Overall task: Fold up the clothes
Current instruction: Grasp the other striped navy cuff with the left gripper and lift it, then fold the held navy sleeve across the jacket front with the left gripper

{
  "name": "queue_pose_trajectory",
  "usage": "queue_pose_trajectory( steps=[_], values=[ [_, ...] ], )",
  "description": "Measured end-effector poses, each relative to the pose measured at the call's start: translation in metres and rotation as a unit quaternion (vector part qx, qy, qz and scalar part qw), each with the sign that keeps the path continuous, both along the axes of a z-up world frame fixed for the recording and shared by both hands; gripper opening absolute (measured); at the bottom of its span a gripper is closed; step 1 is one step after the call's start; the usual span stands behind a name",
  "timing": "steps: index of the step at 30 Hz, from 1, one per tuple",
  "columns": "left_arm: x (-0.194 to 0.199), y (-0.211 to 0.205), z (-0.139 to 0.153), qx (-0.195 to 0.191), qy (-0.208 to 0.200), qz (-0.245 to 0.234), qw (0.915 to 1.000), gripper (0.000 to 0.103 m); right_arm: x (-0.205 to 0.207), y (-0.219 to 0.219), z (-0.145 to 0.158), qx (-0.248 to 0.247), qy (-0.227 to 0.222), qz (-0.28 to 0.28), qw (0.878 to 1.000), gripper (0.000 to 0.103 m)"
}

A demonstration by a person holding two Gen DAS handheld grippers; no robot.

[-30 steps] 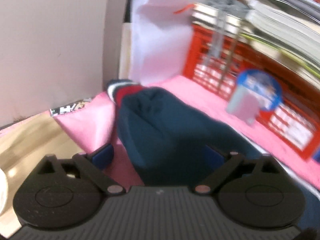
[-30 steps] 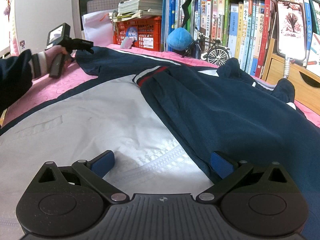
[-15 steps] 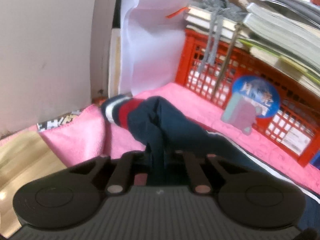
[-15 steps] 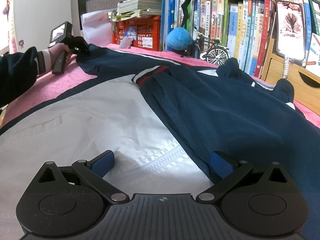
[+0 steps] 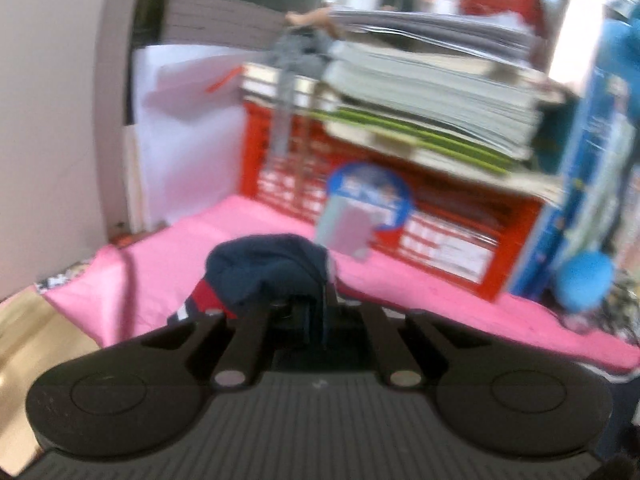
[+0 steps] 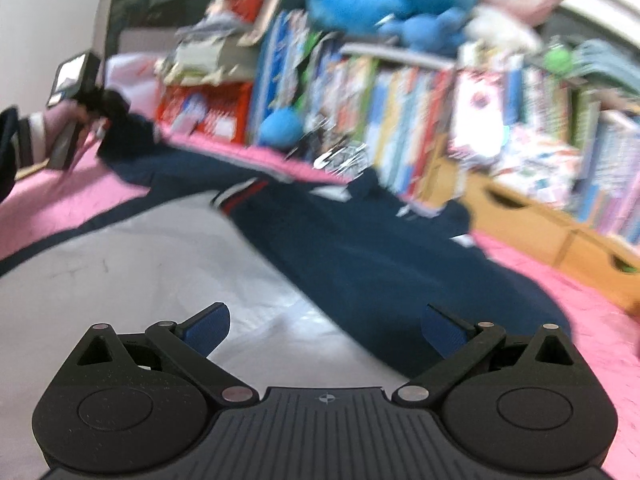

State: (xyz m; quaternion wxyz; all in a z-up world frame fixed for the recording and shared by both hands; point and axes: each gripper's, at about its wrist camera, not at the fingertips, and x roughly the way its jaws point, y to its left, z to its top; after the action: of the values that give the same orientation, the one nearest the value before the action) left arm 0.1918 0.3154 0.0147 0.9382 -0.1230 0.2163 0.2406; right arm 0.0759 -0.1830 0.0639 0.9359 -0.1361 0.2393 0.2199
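Navy sleeve point(image 5: 276, 276) pinched in closed left claw point(image 5: 316, 320); right claw point(image 6: 326, 320) wide open, empty; one jacket point(image 6: 360, 256).

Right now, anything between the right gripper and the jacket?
Nothing visible. The right gripper is open just above the navy-and-white jacket, with only fabric ahead. The left gripper holds the sleeve at the far end.

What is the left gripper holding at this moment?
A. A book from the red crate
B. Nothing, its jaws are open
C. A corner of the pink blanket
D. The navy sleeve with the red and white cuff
D: the left gripper has its jaws closed on the bunched navy sleeve, whose striped cuff hangs beside them.
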Motion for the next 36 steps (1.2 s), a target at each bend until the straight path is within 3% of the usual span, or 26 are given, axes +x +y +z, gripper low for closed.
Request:
queue_pose_trajectory(
  steps=[3,7,11,15,21,26,30,32,34,36],
  values=[
    [0.000,-0.011,-0.002,0.018,0.011,-0.002,0.9998,0.006,-0.016,-0.013,0.001,0.026,-0.017,-0.017,0.999,0.103],
    [-0.003,0.002,-0.006,0.017,0.015,0.031,0.9993,0.007,-0.022,-0.019,-0.007,0.051,-0.002,-0.011,0.999,0.103],
    [-0.007,0.027,-0.002,0.014,0.002,0.079,0.9968,0.007,-0.018,-0.012,-0.021,0.037,-0.005,-0.029,0.999,0.103],
    [-0.012,0.049,-0.006,-0.011,-0.009,0.092,0.9956,0.007,-0.008,-0.001,-0.033,0.010,0.023,-0.043,0.999,0.103],
    [-0.015,0.036,-0.012,-0.034,-0.032,0.032,0.9984,0.005,-0.005,0.009,-0.041,-0.020,0.041,-0.035,0.998,0.103],
    [-0.018,-0.021,0.008,-0.014,-0.067,-0.070,0.9952,0.004,-0.004,0.009,-0.044,-0.023,0.048,-0.038,0.998,0.103],
    [-0.026,-0.101,0.032,-0.001,-0.116,-0.187,0.9754,0.005,-0.007,-0.006,-0.038,0.016,0.037,-0.059,0.997,0.103],
    [-0.029,-0.151,0.040,0.010,-0.132,-0.252,0.9588,0.005,-0.009,-0.014,-0.034,0.040,0.029,-0.072,0.996,0.103],
    [-0.037,-0.206,0.044,0.020,-0.134,-0.325,0.9360,0.005,-0.010,-0.028,-0.029,0.068,0.022,-0.090,0.993,0.103],
    [-0.038,-0.257,0.034,0.046,-0.106,-0.372,0.9211,0.006,-0.010,-0.043,-0.024,0.082,0.012,-0.115,0.990,0.103]
  ],
)
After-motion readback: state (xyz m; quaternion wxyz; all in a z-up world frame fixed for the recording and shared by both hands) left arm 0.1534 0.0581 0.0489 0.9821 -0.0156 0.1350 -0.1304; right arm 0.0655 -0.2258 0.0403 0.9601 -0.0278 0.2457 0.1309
